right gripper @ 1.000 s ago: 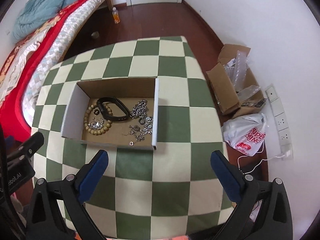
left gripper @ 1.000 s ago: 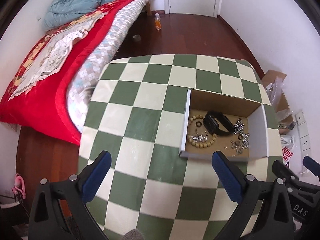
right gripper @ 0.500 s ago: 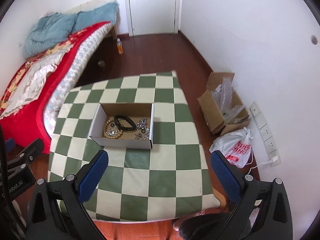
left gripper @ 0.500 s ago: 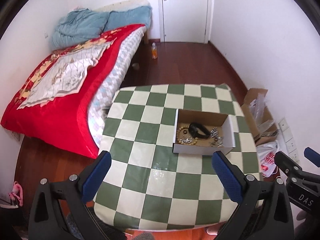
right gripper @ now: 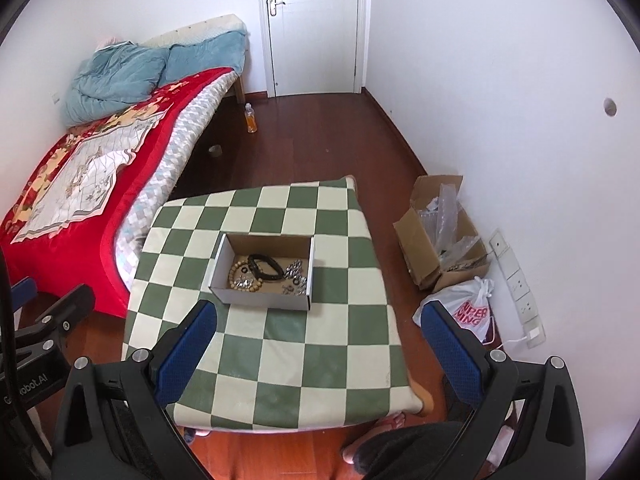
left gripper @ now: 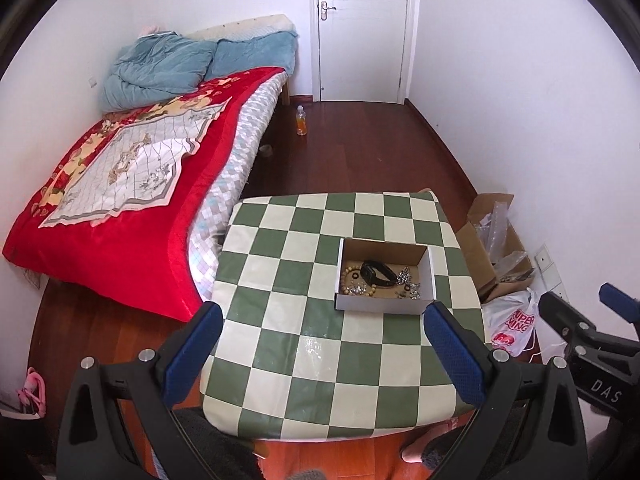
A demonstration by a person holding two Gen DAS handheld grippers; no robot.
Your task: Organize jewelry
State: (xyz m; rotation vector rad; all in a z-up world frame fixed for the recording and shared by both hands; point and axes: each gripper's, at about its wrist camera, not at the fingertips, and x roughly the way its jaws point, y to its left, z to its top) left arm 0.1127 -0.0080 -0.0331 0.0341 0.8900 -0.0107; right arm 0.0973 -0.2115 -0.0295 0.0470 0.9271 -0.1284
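On the checkered table (left gripper: 304, 344), now seen whole where a second ago it filled both views, the open cardboard box (left gripper: 382, 305) sits small and well apart from both tools. The left gripper (left gripper: 320, 354) and right gripper (right gripper: 316, 350) have drawn back high, jaws spread and empty. Inside the box lie the bead bracelet (right gripper: 240, 276), black band (right gripper: 265, 266) and silver chains (right gripper: 295, 276), so sorting looks finished or paused.

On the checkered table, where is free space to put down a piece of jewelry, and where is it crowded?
The checkered table is bare on every side of the cardboard box, with the widest patch between the box and the near edge. Left and far strips are free too. Only the box is crowded: bead bracelet, black band and silver pieces.
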